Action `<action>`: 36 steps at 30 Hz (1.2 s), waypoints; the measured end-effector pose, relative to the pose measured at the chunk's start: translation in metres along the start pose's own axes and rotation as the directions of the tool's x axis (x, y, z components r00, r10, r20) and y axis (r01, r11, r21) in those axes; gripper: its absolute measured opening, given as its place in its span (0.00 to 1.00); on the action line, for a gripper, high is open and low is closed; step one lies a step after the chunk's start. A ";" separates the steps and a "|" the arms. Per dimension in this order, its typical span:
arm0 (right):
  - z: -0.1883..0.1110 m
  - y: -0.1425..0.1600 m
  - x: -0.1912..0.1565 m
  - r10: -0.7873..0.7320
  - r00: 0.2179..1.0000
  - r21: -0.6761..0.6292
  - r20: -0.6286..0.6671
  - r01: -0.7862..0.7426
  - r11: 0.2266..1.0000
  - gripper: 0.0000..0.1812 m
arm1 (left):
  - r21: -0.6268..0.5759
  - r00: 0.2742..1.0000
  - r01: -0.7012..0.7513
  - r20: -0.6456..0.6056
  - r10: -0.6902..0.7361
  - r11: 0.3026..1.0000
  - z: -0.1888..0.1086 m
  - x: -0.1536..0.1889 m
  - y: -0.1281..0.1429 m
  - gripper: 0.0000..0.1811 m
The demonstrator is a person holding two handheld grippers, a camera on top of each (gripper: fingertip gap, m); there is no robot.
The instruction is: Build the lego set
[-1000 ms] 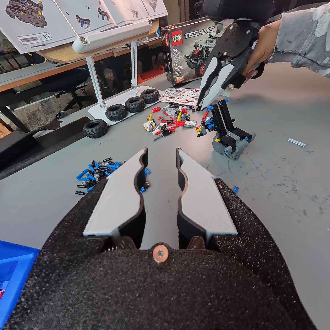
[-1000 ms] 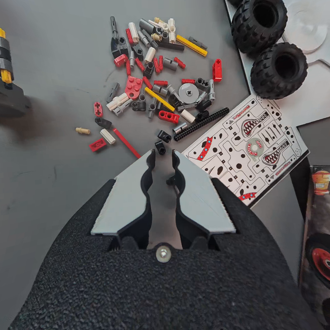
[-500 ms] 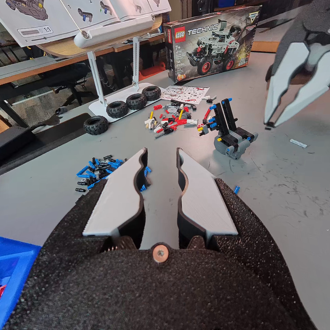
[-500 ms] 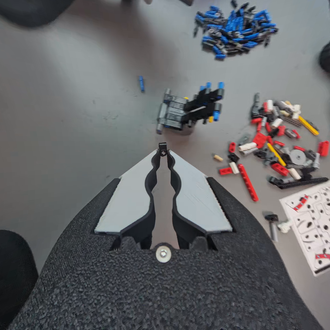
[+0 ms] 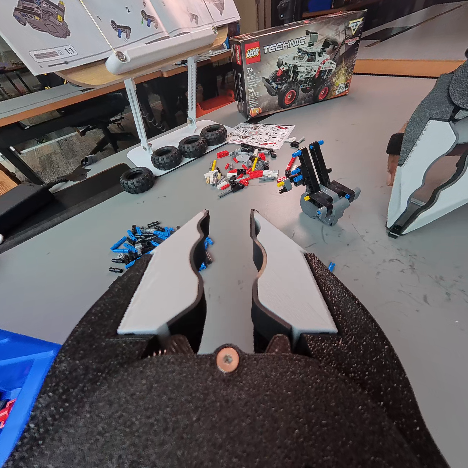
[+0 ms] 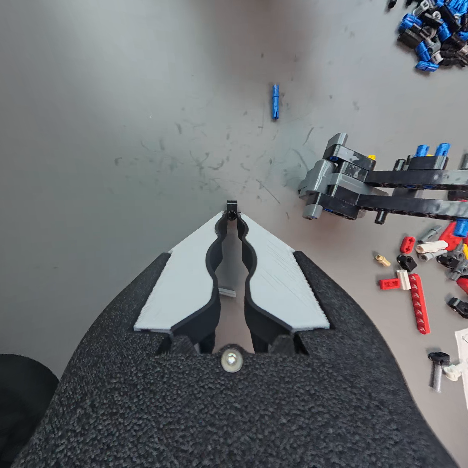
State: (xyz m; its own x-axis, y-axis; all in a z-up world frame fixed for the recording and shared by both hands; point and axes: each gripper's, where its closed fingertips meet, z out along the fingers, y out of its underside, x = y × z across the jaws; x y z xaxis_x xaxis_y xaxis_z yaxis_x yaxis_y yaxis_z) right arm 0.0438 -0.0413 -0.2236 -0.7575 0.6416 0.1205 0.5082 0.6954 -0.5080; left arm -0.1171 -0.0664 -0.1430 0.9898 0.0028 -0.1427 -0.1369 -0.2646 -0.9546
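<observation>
My right gripper (image 6: 231, 214) is shut on a small black connector piece (image 6: 231, 210), held low over the bare grey table; it also shows at the right edge of the left wrist view (image 5: 395, 229). The half-built black and grey assembly (image 5: 323, 192) with blue pins stands right of centre, and lies to the right of my right gripper (image 6: 354, 187). My left gripper (image 5: 230, 215) is open and empty, hovering over the table beside a pile of blue and black pins (image 5: 144, 240). A pile of red, grey, yellow and white parts (image 5: 240, 169) lies behind.
Several black tyres (image 5: 188, 147) sit by the white stand (image 5: 141, 152) holding the instruction booklet (image 5: 101, 25). A sticker sheet (image 5: 260, 131) and the set's box (image 5: 296, 63) are at the back. A blue bin (image 5: 17, 374) is at lower left. A loose blue pin (image 6: 275, 101) lies apart. Spacing between my two grippers at the tips: around 20 centimeters.
My right gripper closed on the small black connector at the parts pile, lifted it and carried it rightwards and down to the table near the assembly. My left gripper stayed still and open.
</observation>
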 end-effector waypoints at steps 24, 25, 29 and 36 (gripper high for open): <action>-0.116 -0.031 0.048 0.384 0.897 0.648 -0.219 -0.160 0.745 0.15 | -0.370 0.972 0.219 0.160 -0.170 0.903 -0.009 -0.051 0.073 0.17; -0.119 -0.024 0.046 0.407 0.885 0.652 -0.228 -0.171 0.738 0.14 | -0.394 0.972 0.222 0.164 -0.169 0.892 -0.010 -0.053 0.079 0.15; -0.127 -0.004 0.034 0.484 0.844 0.688 -0.233 -0.209 0.695 0.12 | -0.438 0.986 0.168 0.082 -0.147 0.883 -0.008 -0.042 0.085 0.07; -0.139 0.010 0.037 0.557 0.801 0.754 -0.222 -0.221 0.618 0.11 | -0.442 0.995 0.094 0.060 -0.075 0.892 -0.001 -0.037 0.082 0.12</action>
State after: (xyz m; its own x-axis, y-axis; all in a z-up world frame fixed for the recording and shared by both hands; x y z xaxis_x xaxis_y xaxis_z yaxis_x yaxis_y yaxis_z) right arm 0.0777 0.0348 -0.1060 -0.2329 0.9725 0.0026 0.1729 0.0440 -0.9840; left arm -0.1653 -0.0889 -0.2161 0.9930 0.0807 -0.0864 -0.0114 -0.6620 -0.7494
